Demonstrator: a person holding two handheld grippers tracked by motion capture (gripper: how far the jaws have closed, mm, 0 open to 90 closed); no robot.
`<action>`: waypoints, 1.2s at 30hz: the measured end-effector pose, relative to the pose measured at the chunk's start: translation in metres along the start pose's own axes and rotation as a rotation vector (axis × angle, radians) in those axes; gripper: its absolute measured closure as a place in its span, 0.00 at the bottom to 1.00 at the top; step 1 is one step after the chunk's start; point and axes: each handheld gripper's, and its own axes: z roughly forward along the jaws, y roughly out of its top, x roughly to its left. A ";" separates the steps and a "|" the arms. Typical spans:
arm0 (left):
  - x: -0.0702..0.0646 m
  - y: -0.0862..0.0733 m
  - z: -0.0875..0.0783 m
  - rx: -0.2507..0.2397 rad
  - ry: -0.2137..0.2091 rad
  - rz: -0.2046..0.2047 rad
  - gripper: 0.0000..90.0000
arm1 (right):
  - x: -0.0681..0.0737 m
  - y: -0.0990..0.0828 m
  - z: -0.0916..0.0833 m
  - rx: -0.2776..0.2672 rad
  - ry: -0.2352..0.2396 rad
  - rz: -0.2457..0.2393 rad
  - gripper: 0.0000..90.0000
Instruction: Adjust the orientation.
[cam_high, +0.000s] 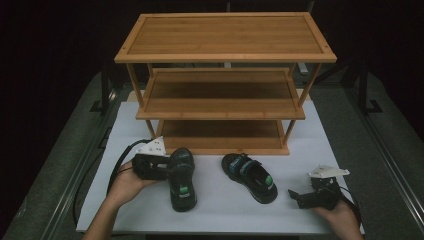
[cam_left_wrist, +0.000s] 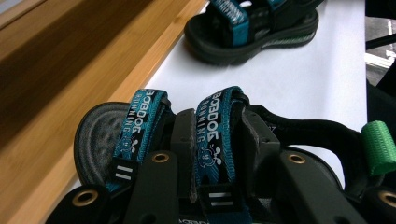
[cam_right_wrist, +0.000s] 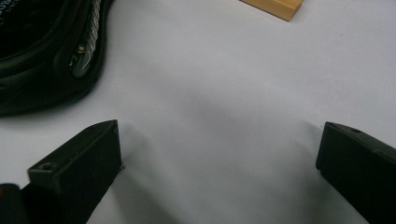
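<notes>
on the white bench (cam_high: 215, 200), high view: a three-tier wooden rack (cam_high: 222, 80) is standing at the far side, and two black-and-teal sandals are lying in front of it. the left gripper (cam_high: 167, 172) is reaching into the left sandal (cam_high: 182, 187) from its left side, while the right gripper (cam_high: 295, 196) is resting on the bench, well apart from the right sandal (cam_high: 250, 177).

left gripper view: the jaws are closing around the rear teal strap (cam_left_wrist: 215, 135) of the left sandal (cam_left_wrist: 100, 135), one jaw on each side of it; whether they are pressing it firmly is hard to tell. the right sandal (cam_left_wrist: 252, 30) is lying farther off beside the rack's base rail (cam_left_wrist: 135, 74).

right gripper view: the jaws of the right gripper (cam_right_wrist: 219, 154) are standing wide apart over bare bench (cam_right_wrist: 224, 84), holding nothing, with the right sandal's sole edge (cam_right_wrist: 70, 56) showing at upper left.

handling, as judged: each sandal is probably light, with a stiff sole and soft, yielding webbing, so the strap is offering a secure hold, though the shoe may be swinging beneath it.
</notes>
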 end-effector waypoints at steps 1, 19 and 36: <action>0.000 0.005 0.005 0.001 -0.017 0.015 0.77 | 0.000 0.000 0.000 -0.002 0.000 0.001 0.00; -0.001 0.032 0.053 0.039 -0.113 0.103 0.77 | 0.000 0.000 0.000 -0.002 -0.001 0.001 0.00; 0.003 0.026 0.048 0.002 -0.132 0.019 0.47 | 0.000 0.000 0.000 -0.002 -0.001 0.001 0.00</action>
